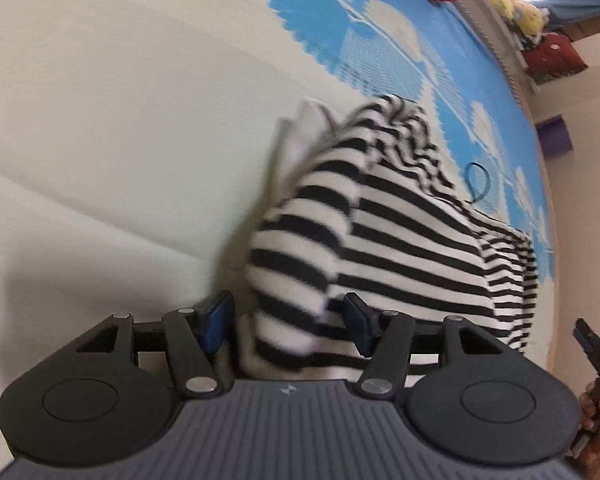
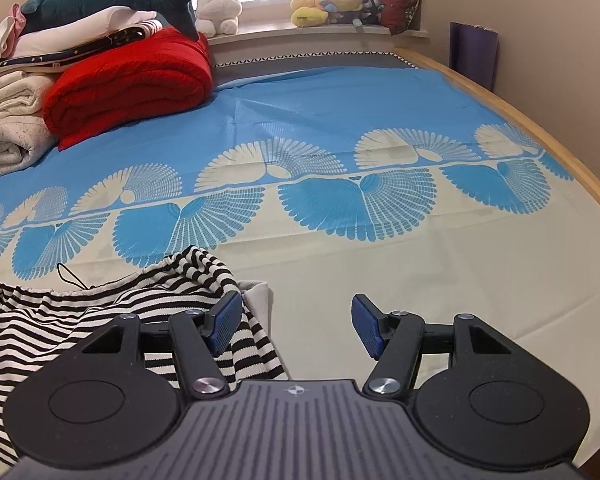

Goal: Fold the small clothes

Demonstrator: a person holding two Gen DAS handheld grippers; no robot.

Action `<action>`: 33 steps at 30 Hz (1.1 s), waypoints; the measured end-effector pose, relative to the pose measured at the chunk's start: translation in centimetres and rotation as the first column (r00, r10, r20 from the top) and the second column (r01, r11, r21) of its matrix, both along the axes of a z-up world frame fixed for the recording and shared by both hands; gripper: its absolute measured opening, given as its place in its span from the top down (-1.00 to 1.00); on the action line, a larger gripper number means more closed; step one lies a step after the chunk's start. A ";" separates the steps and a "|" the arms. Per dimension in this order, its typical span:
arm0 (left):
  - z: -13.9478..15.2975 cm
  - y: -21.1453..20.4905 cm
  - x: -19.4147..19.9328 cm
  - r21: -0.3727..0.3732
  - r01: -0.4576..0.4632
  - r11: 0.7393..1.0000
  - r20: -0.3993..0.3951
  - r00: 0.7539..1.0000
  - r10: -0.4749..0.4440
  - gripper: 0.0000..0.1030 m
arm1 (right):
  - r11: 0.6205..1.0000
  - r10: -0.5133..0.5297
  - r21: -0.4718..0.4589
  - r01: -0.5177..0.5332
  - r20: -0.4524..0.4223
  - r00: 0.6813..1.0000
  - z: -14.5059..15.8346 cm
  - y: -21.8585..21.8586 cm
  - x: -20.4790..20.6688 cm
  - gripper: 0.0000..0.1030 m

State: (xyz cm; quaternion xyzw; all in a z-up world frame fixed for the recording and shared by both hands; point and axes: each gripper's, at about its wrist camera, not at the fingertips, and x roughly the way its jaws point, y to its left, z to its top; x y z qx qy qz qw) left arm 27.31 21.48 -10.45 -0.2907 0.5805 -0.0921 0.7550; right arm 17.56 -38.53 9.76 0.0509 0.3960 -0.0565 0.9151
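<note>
Striped garment: a black-and-white striped top (image 1: 400,240) lay bunched on the cream part of the bedsheet (image 2: 420,264), near the bed's front edge, with a pale lining or inner layer (image 1: 300,136) poking out at one end.
Cord: a thin dark loop (image 2: 70,276) lay on the sheet just beyond the stripes.
Left gripper: the left gripper (image 1: 290,322) was right up against the heap, fingers spread wide, and a fold of striped cloth sat between the blue pads (image 1: 220,320); the picture was blurred, and whether the pads touched the cloth I could not tell.
Right gripper: the right gripper (image 2: 298,326) had its fingers wide apart too, holding nothing; its left pad (image 2: 226,326) was over the garment's edge, the other over bare sheet.
Sheet: blue with cream fan shapes further up, plain cream down where the work was.
Bedding pile: a rolled red quilt (image 2: 128,80) and folded cream blankets (image 2: 8,120) sat at the far left, a plush shark (image 2: 112,2) on top.
Windowsill: soft toys (image 2: 328,2) in a row under the window.
Bed frame: a wooden rim (image 2: 540,128) curved along the right side.
</note>
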 end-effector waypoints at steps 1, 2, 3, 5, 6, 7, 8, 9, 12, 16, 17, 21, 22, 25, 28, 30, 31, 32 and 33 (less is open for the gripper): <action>-0.1 -0.6 0.2 -0.005 0.016 1.000 0.003 1.000 -0.016 -0.17 | 1.000 0.003 -0.002 -0.003 0.000 1.000 0.0 0.0 0.1 -0.22; -0.1 -1.4 0.3 0.001 0.042 0.999 0.009 0.999 -0.042 0.13 | 1.000 0.004 -0.007 -0.004 -0.001 1.000 0.0 0.0 0.1 -0.22; -0.1 -2.0 0.5 0.014 0.063 0.998 0.012 0.998 -0.063 0.36 | 1.000 0.002 -0.010 -0.002 -0.004 1.000 -0.1 0.0 0.2 -0.22; -0.2 -2.9 0.7 0.028 0.088 0.996 0.009 0.996 -0.088 0.69 | 1.000 -0.006 -0.009 0.006 -0.006 1.000 -0.1 0.0 0.2 -0.22; 0.0 -3.2 0.7 0.048 0.101 0.994 0.019 0.995 -0.102 0.71 | 1.000 -0.012 -0.006 0.012 -0.006 1.000 -0.2 0.1 0.2 -0.22; 0.5 -3.4 0.7 0.065 0.109 0.992 0.031 0.993 -0.111 0.74 | 1.000 -0.019 -0.004 0.019 -0.008 1.000 -0.2 0.0 0.2 -0.22; 0.9 -3.5 0.6 0.075 0.109 0.991 0.038 0.993 -0.112 0.75 | 1.000 -0.023 -0.001 0.023 -0.011 1.000 -0.3 0.1 0.2 -0.22; 1.4 -3.4 0.4 0.083 0.108 0.991 0.049 0.993 -0.112 0.76 | 1.000 -0.026 0.003 0.026 -0.011 1.000 -0.3 0.2 0.3 -0.22; 3.3 -3.0 -0.3 0.112 0.101 0.989 0.090 0.990 -0.112 0.78 | 1.000 -0.015 0.002 0.015 -0.005 1.000 -0.3 0.7 0.4 -0.22; 5.3 -2.8 -1.4 0.272 0.086 0.959 0.090 0.989 -0.115 0.78 | 1.000 -0.010 0.018 0.010 0.005 1.000 0.1 1.0 0.3 -0.22; 5.5 -2.9 -1.8 0.322 0.082 0.943 0.070 0.991 -0.110 0.78 | 1.000 -0.012 0.024 0.012 0.006 1.000 0.1 1.1 0.2 -0.22; 7.9 -3.6 -3.3 0.388 0.042 0.921 0.078 0.994 -0.078 0.79 | 0.999 -0.014 0.046 0.013 0.015 1.000 0.5 1.1 -0.4 -0.22; 8.8 -3.8 -3.6 0.380 0.025 0.924 0.107 0.992 -0.071 0.78 | 0.998 -0.018 0.055 0.017 0.019 1.000 0.7 1.0 -0.6 -0.22; 9.6 -4.6 -3.9 0.385 0.001 0.923 0.137 0.989 -0.058 0.78 | 0.996 -0.030 0.083 0.028 0.023 0.999 0.8 0.5 -1.0 -0.22; 6.9 -4.6 -3.1 0.410 0.004 0.912 0.032 0.999 -0.019 0.78 | 0.996 -0.019 0.086 0.017 0.024 1.000 0.6 0.5 -0.5 -0.22; 7.1 -4.7 -2.1 0.412 0.002 0.911 0.036 0.999 -0.019 0.78 | 0.995 0.027 0.094 -0.029 0.022 0.999 0.3 1.4 -0.1 -0.22; 7.4 -4.9 -1.8 0.411 0.002 0.912 0.056 0.998 -0.027 0.78 | 0.993 0.061 0.100 -0.063 0.025 0.998 0.2 2.2 0.0 -0.22; 7.7 -4.7 -1.8 0.407 0.000 0.913 0.061 0.998 -0.027 0.78 | 0.988 0.106 0.109 -0.108 0.028 0.994 0.1 3.2 0.1 -0.22; 7.8 -4.7 -1.7 0.401 -0.004 0.916 0.058 0.998 -0.021 0.78 | 0.979 0.165 0.121 -0.167 0.028 0.986 -0.1 4.6 0.3 -0.22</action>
